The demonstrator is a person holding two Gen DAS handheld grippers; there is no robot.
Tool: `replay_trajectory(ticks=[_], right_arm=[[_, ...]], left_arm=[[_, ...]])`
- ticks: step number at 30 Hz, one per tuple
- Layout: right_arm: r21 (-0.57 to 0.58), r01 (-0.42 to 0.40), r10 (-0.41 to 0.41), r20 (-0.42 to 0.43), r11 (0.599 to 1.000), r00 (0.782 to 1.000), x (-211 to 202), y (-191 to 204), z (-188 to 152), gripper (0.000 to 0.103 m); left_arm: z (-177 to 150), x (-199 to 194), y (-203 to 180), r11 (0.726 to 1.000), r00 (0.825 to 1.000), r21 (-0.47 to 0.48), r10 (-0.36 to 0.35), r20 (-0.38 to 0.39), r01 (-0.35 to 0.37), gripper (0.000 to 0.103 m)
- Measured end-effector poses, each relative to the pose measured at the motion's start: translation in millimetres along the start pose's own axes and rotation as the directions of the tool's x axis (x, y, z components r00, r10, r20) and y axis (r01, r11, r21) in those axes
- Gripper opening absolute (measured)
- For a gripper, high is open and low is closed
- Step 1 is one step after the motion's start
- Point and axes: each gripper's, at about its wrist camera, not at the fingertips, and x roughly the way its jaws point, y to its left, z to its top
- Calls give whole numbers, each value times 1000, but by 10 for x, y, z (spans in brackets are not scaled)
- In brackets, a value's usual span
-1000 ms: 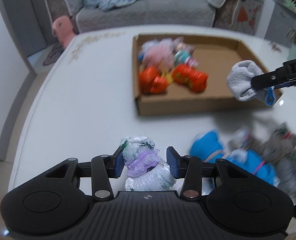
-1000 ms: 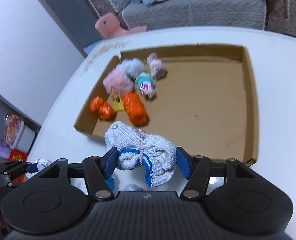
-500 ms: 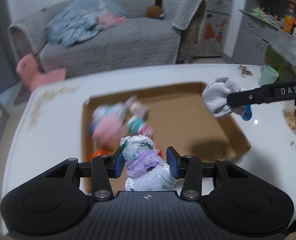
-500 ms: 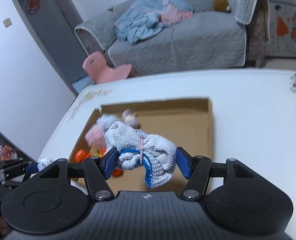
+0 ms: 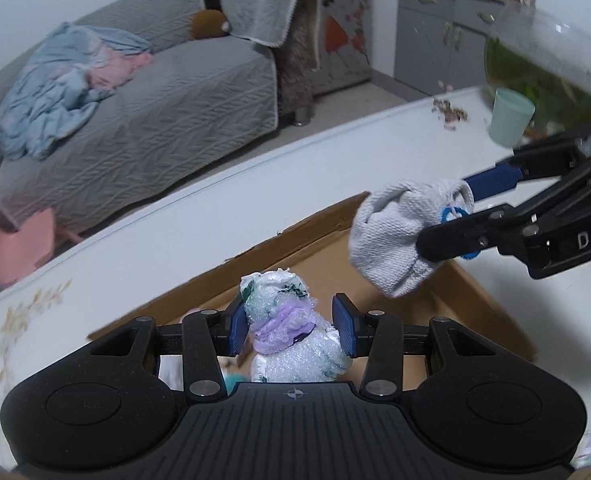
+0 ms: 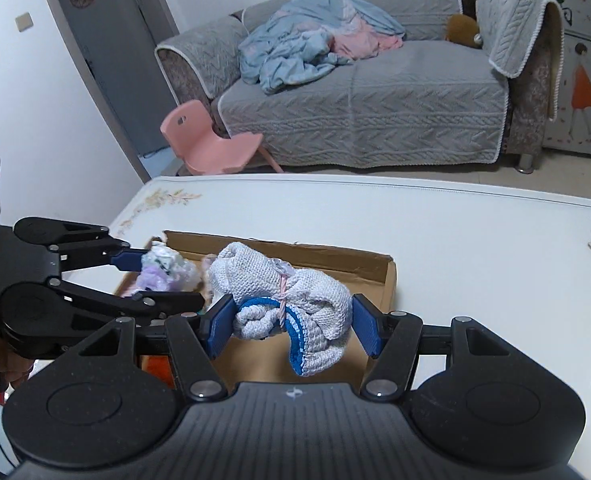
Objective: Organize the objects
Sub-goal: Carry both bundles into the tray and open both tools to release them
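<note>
Both views have tilted up since a second ago: the box interior and its toys, then spread across mid-frame, now sit low and mostly hidden behind the gripper bodies, and the sofa fills the top. That reads as both loads having been carried over the box (image 5: 475, 292), so the step in hand is probably the drop, not yet made. Nearest, at lower centre of the left view, the left hand-held gripper (image 5: 291, 330) is clamped on one bubble-wrap bundle (image 5: 291, 336) banded in purple; it hangs above the box's near left part. At lower centre of the right view, the right hand-held gripper (image 6: 291, 326) pinches one rolled white sock (image 6: 291, 304) with blue trim, tied with pink thread, over the cardboard floor. Each gripper shows in the other's view, at right and left mid-frame, close together but apart. Count: two grippers, two held items, one box; its contents are only slivers of colour, too hidden to count. Farther out on the white surface (image 6: 435, 232) stand one pale green cup (image 5: 510, 118) and scattered husks. Beyond lie one pink chair (image 6: 211, 144) and one grey sofa (image 6: 375, 96).
</note>
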Motion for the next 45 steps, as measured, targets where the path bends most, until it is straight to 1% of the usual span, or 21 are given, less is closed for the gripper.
replay_trajectory(ticks=[5, 9, 13, 18, 24, 29, 36, 37, 38, 40, 43, 45], right_arm=[[8, 23, -23, -18, 1000, 1000, 224, -41, 55, 58], [6, 39, -39, -41, 999, 998, 388, -44, 48, 58], [14, 43, -42, -48, 999, 998, 459, -63, 50, 58], [20, 61, -60, -69, 998, 996, 606, -36, 49, 58], [58, 56, -50, -99, 997, 994, 773, -10, 13, 58], [71, 48, -40, -108, 996, 993, 825, 53, 37, 59], [54, 39, -33, -113, 998, 993, 872, 163, 53, 59], [53, 39, -33, -114, 998, 993, 882, 170, 61, 60], [49, 38, -32, -114, 998, 993, 885, 178, 61, 60], [50, 40, -34, -113, 998, 993, 920, 176, 81, 62], [56, 39, -33, -113, 998, 993, 944, 158, 101, 65], [55, 40, -34, -108, 998, 994, 943, 162, 98, 69]], left_arm=[[-36, 349, 51, 997, 999, 75, 18, -52, -14, 50], [-23, 547, 104, 997, 997, 80, 23, -68, -17, 51], [-23, 682, 88, 992, 994, 122, 49, -94, -38, 51], [-75, 745, 176, 992, 991, 110, 71, -111, -59, 51], [-108, 766, 236, 990, 988, 121, 93, -124, -78, 51], [-102, 768, 292, 988, 985, 122, 107, -136, -91, 52], [-134, 754, 358, 985, 983, 131, 128, -135, -111, 54], [-139, 754, 361, 985, 982, 130, 131, -134, -114, 57], [-140, 754, 365, 983, 981, 132, 144, -131, -127, 64], [-143, 756, 374, 979, 978, 137, 170, -124, -153, 73], [-141, 760, 396, 980, 977, 119, 172, -123, -158, 76], [-138, 754, 385, 979, 977, 122, 175, -122, -160, 82]])
